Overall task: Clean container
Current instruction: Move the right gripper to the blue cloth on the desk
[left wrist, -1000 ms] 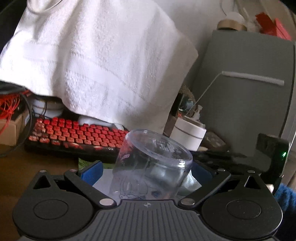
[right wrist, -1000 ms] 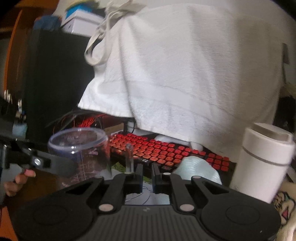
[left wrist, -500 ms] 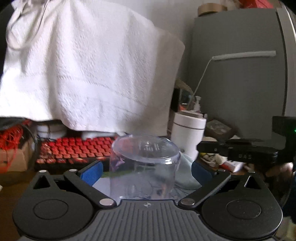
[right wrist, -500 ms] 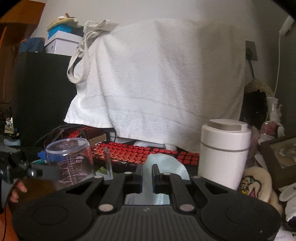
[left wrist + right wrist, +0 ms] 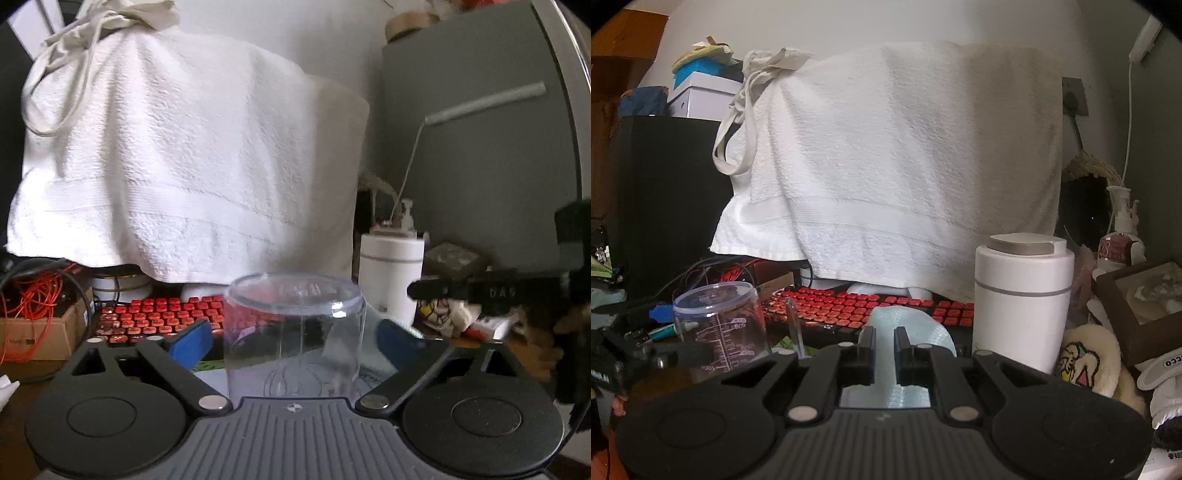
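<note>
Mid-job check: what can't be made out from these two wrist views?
What lies under the white towel: both views, the towel covers it.
Dirt inside the container: both views, too faint through the clear wall.
How much cloth the right gripper pinches: right wrist view, its fingers hide it.
Pump bottle label: right wrist view, too small and blurred.

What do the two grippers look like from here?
Both are black plastic: ribbed grey-black body, two round discs, silver pivot pins and angled link arms. The left gripper has blue pads. The right gripper has black fingers; white lettering marks its side.
</note>
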A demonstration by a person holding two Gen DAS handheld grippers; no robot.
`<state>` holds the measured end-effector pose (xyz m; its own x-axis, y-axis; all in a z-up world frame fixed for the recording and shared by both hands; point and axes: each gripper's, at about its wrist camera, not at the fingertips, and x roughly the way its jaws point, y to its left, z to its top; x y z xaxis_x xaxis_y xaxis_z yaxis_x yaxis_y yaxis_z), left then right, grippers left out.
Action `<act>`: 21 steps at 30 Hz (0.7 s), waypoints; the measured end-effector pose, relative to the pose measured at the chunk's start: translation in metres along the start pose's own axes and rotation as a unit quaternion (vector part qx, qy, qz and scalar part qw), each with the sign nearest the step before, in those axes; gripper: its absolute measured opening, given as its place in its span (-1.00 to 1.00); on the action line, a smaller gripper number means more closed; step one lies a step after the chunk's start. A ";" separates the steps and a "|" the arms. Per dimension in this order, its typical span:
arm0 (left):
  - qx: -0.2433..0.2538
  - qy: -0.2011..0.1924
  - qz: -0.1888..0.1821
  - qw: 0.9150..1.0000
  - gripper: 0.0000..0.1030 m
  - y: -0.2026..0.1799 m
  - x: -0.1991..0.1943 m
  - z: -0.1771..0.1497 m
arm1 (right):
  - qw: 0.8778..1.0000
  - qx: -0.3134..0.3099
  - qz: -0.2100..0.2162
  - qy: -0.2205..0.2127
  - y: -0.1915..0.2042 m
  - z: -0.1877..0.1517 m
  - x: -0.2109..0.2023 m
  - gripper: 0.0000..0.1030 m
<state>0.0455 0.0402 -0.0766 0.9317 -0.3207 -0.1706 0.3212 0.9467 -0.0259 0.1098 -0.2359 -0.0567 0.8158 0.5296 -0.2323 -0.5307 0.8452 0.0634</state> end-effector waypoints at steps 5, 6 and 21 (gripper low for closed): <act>0.000 0.017 0.000 1.000 0.60 -0.001 0.008 0.000 | 1.000 0.010 -0.002 0.001 -0.002 0.000 0.002 -0.83; -0.003 0.018 -0.001 1.000 0.60 0.000 0.008 0.000 | 1.000 0.010 -0.003 0.001 -0.002 0.000 0.003 -0.83; 0.049 0.057 -0.002 0.997 0.61 -0.007 0.044 0.012 | 1.000 -0.010 0.010 0.012 0.007 0.007 0.015 -0.69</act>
<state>0.0865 0.0190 -0.0719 0.9065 -0.3140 -0.2824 0.3454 0.9360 0.0680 0.1199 -0.2220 -0.0531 0.7997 0.5442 -0.2536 -0.5512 0.8329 0.0491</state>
